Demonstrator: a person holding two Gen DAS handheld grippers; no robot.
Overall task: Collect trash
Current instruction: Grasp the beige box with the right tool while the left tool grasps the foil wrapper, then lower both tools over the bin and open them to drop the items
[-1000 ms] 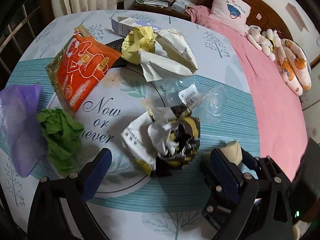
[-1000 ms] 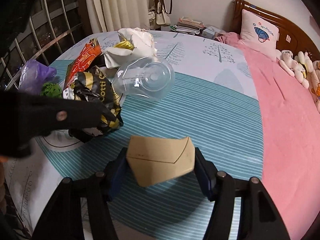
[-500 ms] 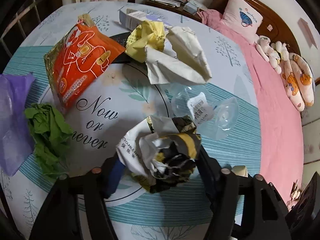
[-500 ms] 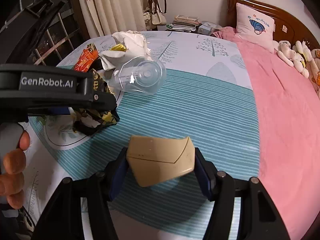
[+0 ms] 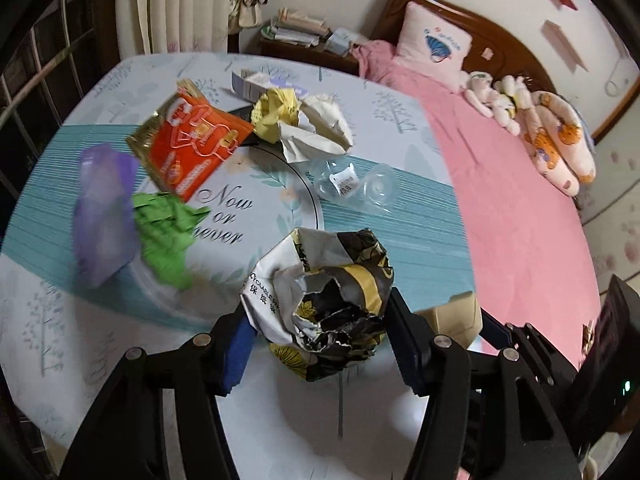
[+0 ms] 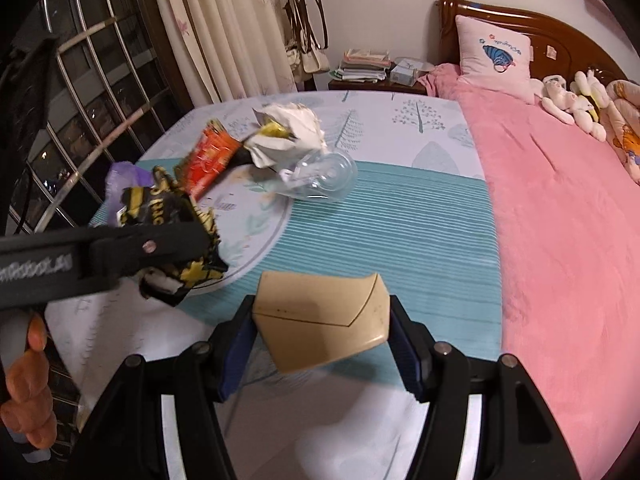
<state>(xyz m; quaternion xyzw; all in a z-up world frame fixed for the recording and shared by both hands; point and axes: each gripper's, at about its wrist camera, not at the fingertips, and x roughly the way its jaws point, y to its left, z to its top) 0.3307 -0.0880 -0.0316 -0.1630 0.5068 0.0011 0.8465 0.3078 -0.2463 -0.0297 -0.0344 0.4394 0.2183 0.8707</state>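
My left gripper (image 5: 320,340) is shut on a crumpled black, white and yellow paper bag (image 5: 320,300) and holds it lifted above the bed. The bag also shows in the right wrist view (image 6: 172,220), pinched by the left gripper. My right gripper (image 6: 320,340) is shut on a tan cardboard piece (image 6: 320,316), held above the bedspread; it also shows in the left wrist view (image 5: 452,316). On the bed lie an orange snack packet (image 5: 192,144), green crumpled paper (image 5: 164,232), a purple bag (image 5: 104,212), a clear plastic cup (image 5: 352,188) and white and yellow crumpled paper (image 5: 304,128).
A small carton (image 5: 252,80) lies behind the paper pile. A pink blanket (image 5: 512,208) covers the bed's right side, with a pillow (image 5: 436,48) and soft toys (image 5: 552,136) by the headboard. A nightstand with books (image 6: 368,68) and a barred window (image 6: 88,92) stand beyond.
My left gripper closed on the crumpled bag and lifted it off the bedspread, pulling back. My right gripper kept its hold on the cardboard piece.
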